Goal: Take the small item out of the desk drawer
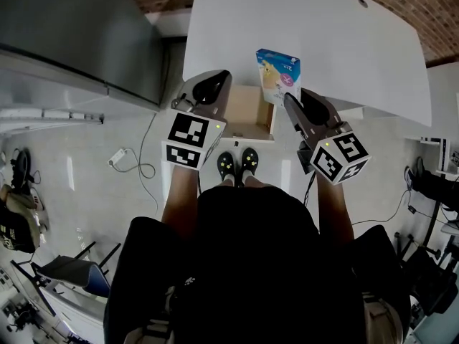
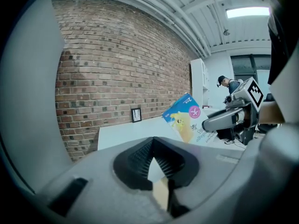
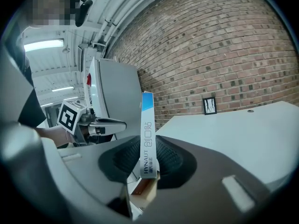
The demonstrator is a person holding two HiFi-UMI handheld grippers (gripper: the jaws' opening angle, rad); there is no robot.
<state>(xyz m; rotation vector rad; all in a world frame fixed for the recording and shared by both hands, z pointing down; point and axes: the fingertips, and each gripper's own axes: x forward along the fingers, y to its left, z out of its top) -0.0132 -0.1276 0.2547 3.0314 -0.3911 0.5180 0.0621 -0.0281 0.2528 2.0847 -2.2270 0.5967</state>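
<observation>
The small item is a flat blue and yellow box [image 1: 278,74]. My right gripper [image 1: 288,100] is shut on its lower end and holds it upright, over the front edge of the white desk [image 1: 308,34]. In the right gripper view the box [image 3: 146,134] stands edge-on between the ribbed pads. Below and between my grippers the desk drawer [image 1: 245,112] is pulled out, showing a bare wooden bottom. My left gripper [image 1: 214,84] hangs to the drawer's left, shut with nothing in it. From the left gripper view, the box [image 2: 184,118] shows beside the right gripper [image 2: 219,120].
A grey cabinet [image 1: 72,34] stands left of the desk. A cable with a plug block [image 1: 118,156] lies on the floor at left, and a chair [image 1: 72,271] is at lower left. A brick wall [image 2: 117,64] runs behind the desk. A person [image 2: 227,84] stands far off.
</observation>
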